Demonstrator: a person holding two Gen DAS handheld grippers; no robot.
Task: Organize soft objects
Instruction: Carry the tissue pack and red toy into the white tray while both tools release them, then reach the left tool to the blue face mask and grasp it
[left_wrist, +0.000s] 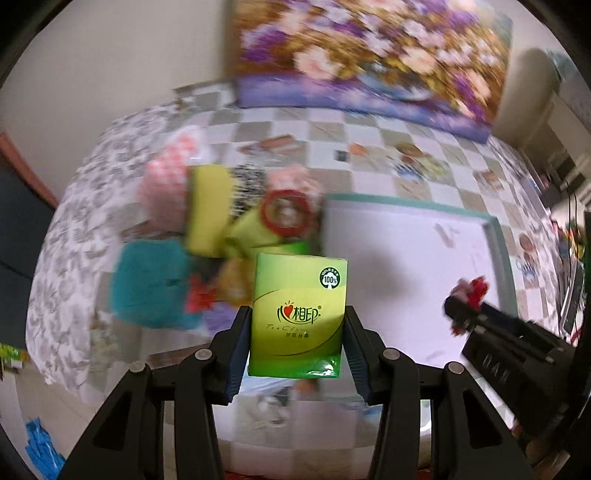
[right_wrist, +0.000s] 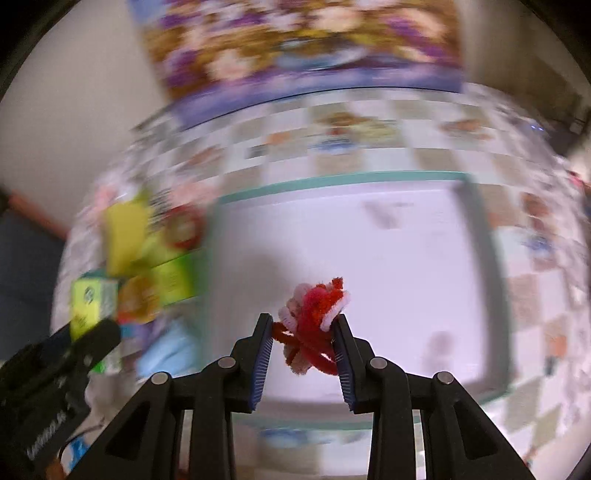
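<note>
My left gripper (left_wrist: 297, 317) is shut on a green tissue pack (left_wrist: 299, 314) and holds it upright above the table. My right gripper (right_wrist: 304, 325) is shut on a red and white pipe-cleaner bundle (right_wrist: 314, 317) above the white tray (right_wrist: 332, 179). In the left wrist view the right gripper (left_wrist: 458, 306) shows at the right with the bundle (left_wrist: 474, 288) over the tray (left_wrist: 406, 203). A blurred pile of soft objects lies left of the tray: yellow sponges (left_wrist: 208, 206), a teal cloth (left_wrist: 151, 284), a red ring (left_wrist: 286, 212), pink items (left_wrist: 166, 184).
The table carries a checkered cloth (left_wrist: 332, 129). A flowered picture (left_wrist: 369, 48) leans on the wall behind. Blue items (left_wrist: 38, 446) lie on the floor at lower left. Cables and clutter (left_wrist: 569, 258) stand at far right. The left gripper (right_wrist: 88, 332) shows at the right wrist view's lower left.
</note>
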